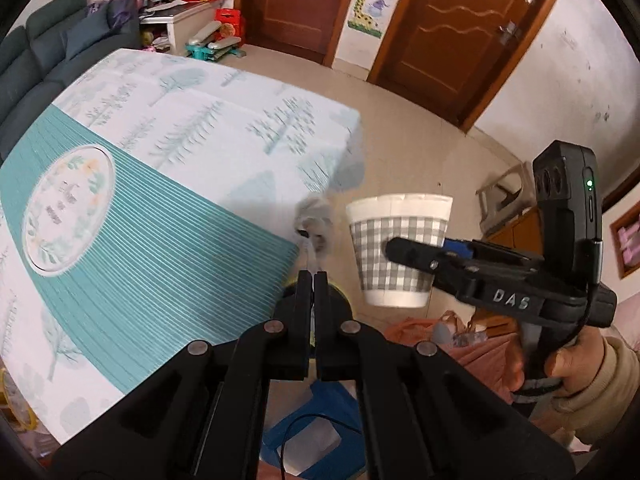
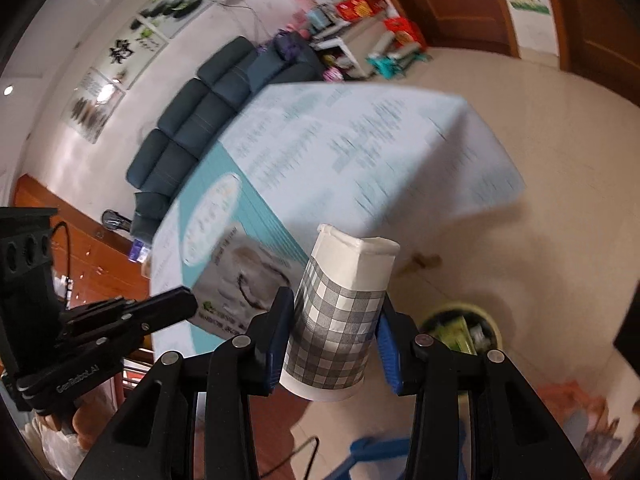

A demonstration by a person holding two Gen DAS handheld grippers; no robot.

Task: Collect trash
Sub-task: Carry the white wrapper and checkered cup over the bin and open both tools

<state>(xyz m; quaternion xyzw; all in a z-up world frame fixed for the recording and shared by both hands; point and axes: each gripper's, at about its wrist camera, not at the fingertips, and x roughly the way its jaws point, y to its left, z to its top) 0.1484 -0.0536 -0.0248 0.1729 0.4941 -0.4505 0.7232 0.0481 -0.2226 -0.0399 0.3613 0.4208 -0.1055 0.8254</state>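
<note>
My right gripper [image 2: 334, 312] is shut on a grey-checked paper cup [image 2: 340, 312], squeezing it, and holds it in the air beside the table; the cup also shows in the left wrist view [image 1: 398, 250]. My left gripper [image 1: 314, 276] is shut on a thin grey wrapper [image 1: 316, 224], edge-on here and blurred; in the right wrist view it shows as a flat printed packet [image 2: 236, 280] held by the left gripper [image 2: 188, 300]. A yellow-rimmed trash bin [image 2: 460, 328] with rubbish in it stands on the floor below the cup.
The table with a teal and tree-print cloth [image 1: 160, 168] lies left of both grippers. A blue stool [image 1: 316, 420] is below. Orange bags [image 1: 460, 340] lie on the floor. A dark sofa [image 2: 200, 120] and brown doors [image 1: 452, 32] stand farther off.
</note>
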